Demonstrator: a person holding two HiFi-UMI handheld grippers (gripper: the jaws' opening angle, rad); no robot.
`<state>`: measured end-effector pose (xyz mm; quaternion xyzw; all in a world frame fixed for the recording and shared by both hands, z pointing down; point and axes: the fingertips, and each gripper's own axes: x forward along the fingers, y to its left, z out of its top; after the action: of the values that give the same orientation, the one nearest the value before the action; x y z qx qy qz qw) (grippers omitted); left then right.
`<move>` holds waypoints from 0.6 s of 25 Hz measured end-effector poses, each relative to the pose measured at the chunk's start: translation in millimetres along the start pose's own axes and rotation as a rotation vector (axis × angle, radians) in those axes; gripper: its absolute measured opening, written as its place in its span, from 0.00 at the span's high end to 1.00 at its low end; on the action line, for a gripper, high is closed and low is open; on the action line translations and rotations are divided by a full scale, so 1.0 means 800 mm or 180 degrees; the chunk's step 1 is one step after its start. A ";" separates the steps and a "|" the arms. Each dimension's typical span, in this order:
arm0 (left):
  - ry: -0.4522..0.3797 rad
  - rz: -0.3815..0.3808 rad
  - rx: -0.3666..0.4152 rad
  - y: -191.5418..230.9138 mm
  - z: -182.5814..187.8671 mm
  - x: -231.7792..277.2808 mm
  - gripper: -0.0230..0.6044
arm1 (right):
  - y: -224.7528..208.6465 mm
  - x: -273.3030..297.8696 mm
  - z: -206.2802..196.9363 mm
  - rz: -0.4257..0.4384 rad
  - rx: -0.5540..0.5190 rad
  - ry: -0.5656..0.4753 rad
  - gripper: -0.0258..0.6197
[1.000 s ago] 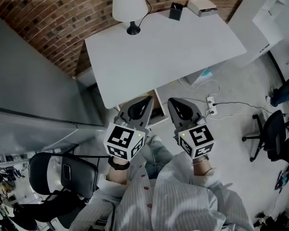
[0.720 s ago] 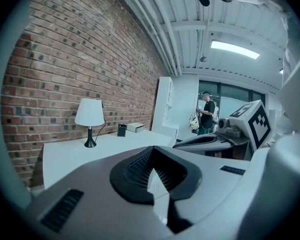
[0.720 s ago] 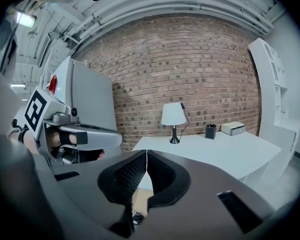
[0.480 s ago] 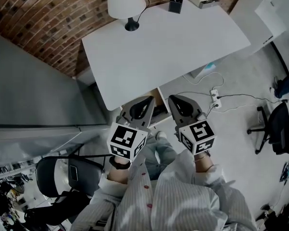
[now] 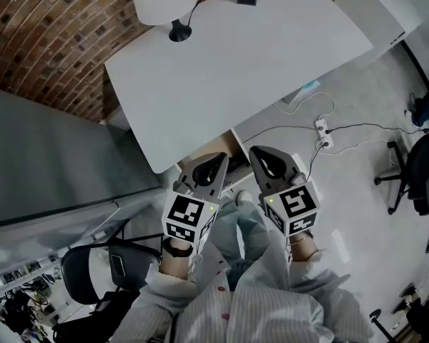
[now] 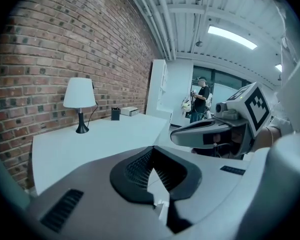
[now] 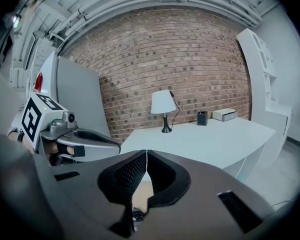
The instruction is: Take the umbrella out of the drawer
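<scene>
Before the drawer (image 5: 225, 148) under the counter (image 5: 236, 63), left gripper (image 5: 214, 161) and right gripper (image 5: 261, 156) hover empty, fingers pressed together, aligned to reach in.

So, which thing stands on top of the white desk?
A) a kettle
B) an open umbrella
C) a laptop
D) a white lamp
D: the head view shows a white lamp standing at the far corner of the desk, near the brick wall.
</scene>
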<state>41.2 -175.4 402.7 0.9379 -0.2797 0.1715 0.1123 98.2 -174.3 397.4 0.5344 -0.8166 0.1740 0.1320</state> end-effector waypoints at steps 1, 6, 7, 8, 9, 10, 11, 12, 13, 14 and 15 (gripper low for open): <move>0.0046 -0.0025 -0.0013 0.001 -0.012 0.008 0.95 | -0.005 0.004 -0.011 -0.0016 0.0005 0.0047 0.91; 0.0356 -0.0133 0.0016 0.011 -0.077 0.054 0.95 | -0.032 0.035 -0.058 -0.0062 0.0068 0.0264 0.91; 0.0421 -0.0152 0.0032 0.012 -0.092 0.065 0.95 | -0.039 0.040 -0.069 -0.0074 0.0086 0.0287 0.91; 0.0473 -0.0173 0.0058 0.011 -0.106 0.074 0.95 | -0.046 0.044 -0.080 -0.0087 0.0104 0.0294 0.91; 0.0519 -0.0199 0.0095 0.010 -0.121 0.083 0.95 | -0.051 0.047 -0.093 -0.0098 0.0125 0.0300 0.91; 0.0575 -0.0225 0.0133 0.010 -0.137 0.089 0.95 | -0.054 0.051 -0.106 -0.0102 0.0153 0.0315 0.91; 0.0645 -0.0247 0.0168 0.010 -0.154 0.094 0.95 | -0.056 0.056 -0.120 -0.0099 0.0183 0.0330 0.91; 0.0719 -0.0262 0.0195 0.012 -0.171 0.099 0.95 | -0.057 0.062 -0.132 -0.0095 0.0212 0.0337 0.91; 0.0786 -0.0269 0.0214 0.016 -0.188 0.104 0.95 | -0.058 0.068 -0.143 -0.0089 0.0239 0.0349 0.91; 0.0840 -0.0271 0.0223 0.021 -0.205 0.110 0.95 | -0.059 0.074 -0.154 -0.0082 0.0260 0.0375 0.91; 0.0882 -0.0271 0.0225 0.025 -0.221 0.116 0.95 | -0.061 0.080 -0.165 -0.0076 0.0275 0.0407 0.91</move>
<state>57.1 -182.4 602.5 0.9196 -0.2154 0.3042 0.1239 121.4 -188.9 549.8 0.5370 -0.7918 0.2413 0.1628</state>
